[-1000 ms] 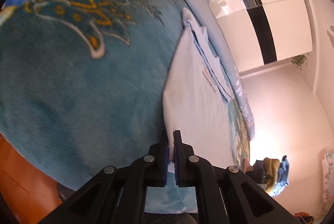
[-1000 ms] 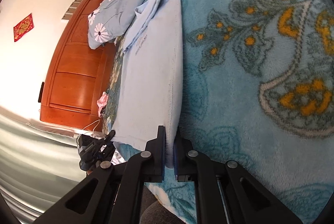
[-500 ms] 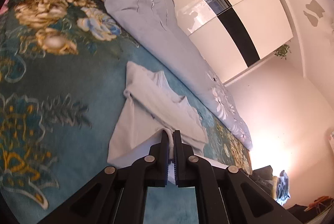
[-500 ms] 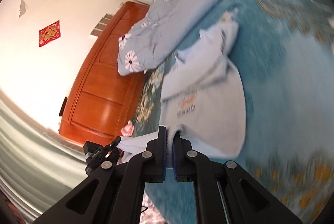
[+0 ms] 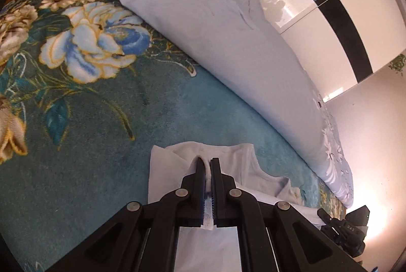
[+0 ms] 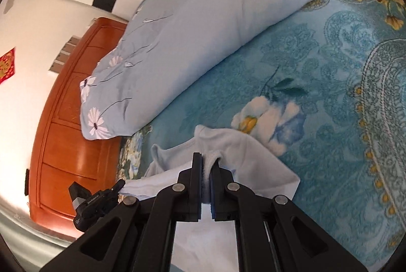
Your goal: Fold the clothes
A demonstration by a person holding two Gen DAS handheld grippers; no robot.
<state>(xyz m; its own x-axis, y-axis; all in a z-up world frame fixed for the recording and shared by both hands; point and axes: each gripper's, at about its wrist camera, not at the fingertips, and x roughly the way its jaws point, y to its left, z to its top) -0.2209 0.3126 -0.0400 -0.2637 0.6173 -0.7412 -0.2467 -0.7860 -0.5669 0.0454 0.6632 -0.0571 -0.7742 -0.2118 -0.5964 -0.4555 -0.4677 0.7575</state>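
Two close wrist views angled down, sharing garment [image 5: 236, 165], blanket [image 6: 317, 84].

We count one pale blue garment [image 5: 243, 165], two hand-held grippers, the left hand-held gripper [image 5: 207, 163] and the right hand-held gripper [image 6: 206, 157], one floral teal blanket [image 5: 101, 119], one grey-blue flowered duvet [image 6: 203, 26] and one wooden headboard [image 6: 66, 145].

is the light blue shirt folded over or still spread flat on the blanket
Folded over. The light blue shirt lies doubled on the blanket, its carried edge pinched in the left gripper and right gripper.
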